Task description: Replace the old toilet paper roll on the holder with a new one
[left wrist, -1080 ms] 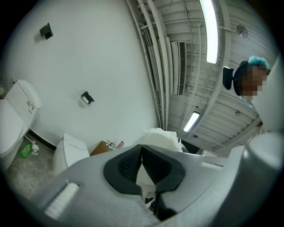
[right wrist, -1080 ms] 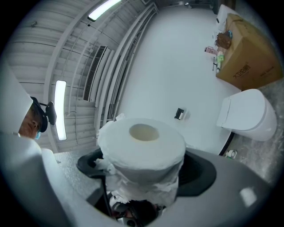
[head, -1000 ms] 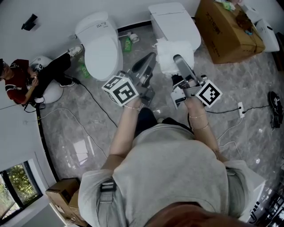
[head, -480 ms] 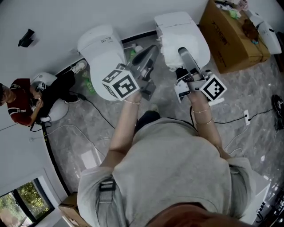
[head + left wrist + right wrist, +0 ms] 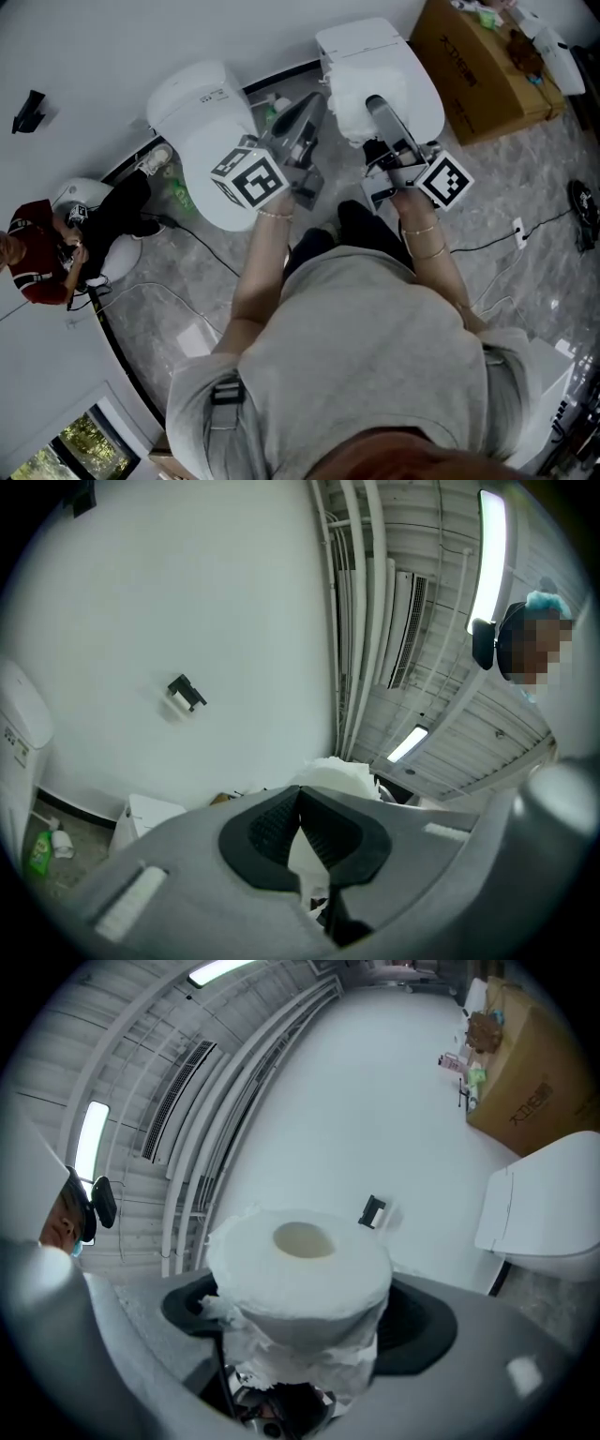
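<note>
**Head view:** over the last second the person has walked forward. The two toilets (image 5: 202, 112) have slid closer under the arms, and the cardboard box (image 5: 478, 66) stays at the upper right. The right gripper (image 5: 373, 105) carries the new toilet paper roll (image 5: 349, 98), while the left gripper (image 5: 309, 111) leads with nothing in it. This reads as the approach, with the swap itself not yet begun. A seated person (image 5: 56, 253) and floor cables crowd the left side.

**Left gripper view:** the claw (image 5: 300, 825) is closed, pads meeting on nothing. The black holder (image 5: 186, 693) sits on a bare white wall, well apart. It is too small to tell whether an old roll is on it.

**Right gripper view:** the claw (image 5: 305, 1321) clamps the roll (image 5: 300, 1269) upright, with loose torn paper hanging below. The holder (image 5: 372, 1211) shows just past the roll's edge. One toilet (image 5: 553, 1204) bounds the right, and the wall around the holder looks open.
</note>
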Tool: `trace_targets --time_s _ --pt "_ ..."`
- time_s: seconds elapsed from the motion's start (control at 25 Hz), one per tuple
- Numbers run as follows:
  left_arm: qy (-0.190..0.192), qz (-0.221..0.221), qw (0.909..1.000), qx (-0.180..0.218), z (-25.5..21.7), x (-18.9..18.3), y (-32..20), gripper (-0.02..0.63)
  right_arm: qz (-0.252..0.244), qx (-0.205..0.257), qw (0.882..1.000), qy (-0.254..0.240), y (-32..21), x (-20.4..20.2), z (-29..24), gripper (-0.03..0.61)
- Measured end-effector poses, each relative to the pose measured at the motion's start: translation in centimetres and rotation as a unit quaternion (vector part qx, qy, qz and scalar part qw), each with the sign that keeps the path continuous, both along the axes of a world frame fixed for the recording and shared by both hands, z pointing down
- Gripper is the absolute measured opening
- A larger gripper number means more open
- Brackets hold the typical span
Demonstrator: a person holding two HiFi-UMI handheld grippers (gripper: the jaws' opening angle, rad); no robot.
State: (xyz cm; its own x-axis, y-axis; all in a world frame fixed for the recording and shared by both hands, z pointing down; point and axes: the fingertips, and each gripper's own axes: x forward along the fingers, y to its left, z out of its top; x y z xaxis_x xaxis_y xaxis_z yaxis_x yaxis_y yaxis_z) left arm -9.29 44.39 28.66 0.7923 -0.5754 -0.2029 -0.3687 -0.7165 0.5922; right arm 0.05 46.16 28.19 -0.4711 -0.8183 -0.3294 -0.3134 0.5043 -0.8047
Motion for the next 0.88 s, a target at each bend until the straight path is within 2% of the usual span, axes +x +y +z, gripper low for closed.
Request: trace_targets --time_s 0.24,0.52,0.88 --pt "0.003 0.002 0.9998 -0.021 1.7 -0.1 -3.9 0.006 -0.004 -0.019 1.0 -0.009 -4.3 -0.4 1.7 0.449" --pt "0.01 -0.045 0.9988 -0.013 1.7 -1.6 -10.2 0.006 -0.024 -0.021 0.999 -0.017 -11.1 -0.9 2.6 0.449" --pt "0.006 -0.061 0.9981 -0.004 0.5 1.1 -21.7 0.006 -0.037 -0.009 0.999 -0.026 -23.0 2.1 1.1 0.449"
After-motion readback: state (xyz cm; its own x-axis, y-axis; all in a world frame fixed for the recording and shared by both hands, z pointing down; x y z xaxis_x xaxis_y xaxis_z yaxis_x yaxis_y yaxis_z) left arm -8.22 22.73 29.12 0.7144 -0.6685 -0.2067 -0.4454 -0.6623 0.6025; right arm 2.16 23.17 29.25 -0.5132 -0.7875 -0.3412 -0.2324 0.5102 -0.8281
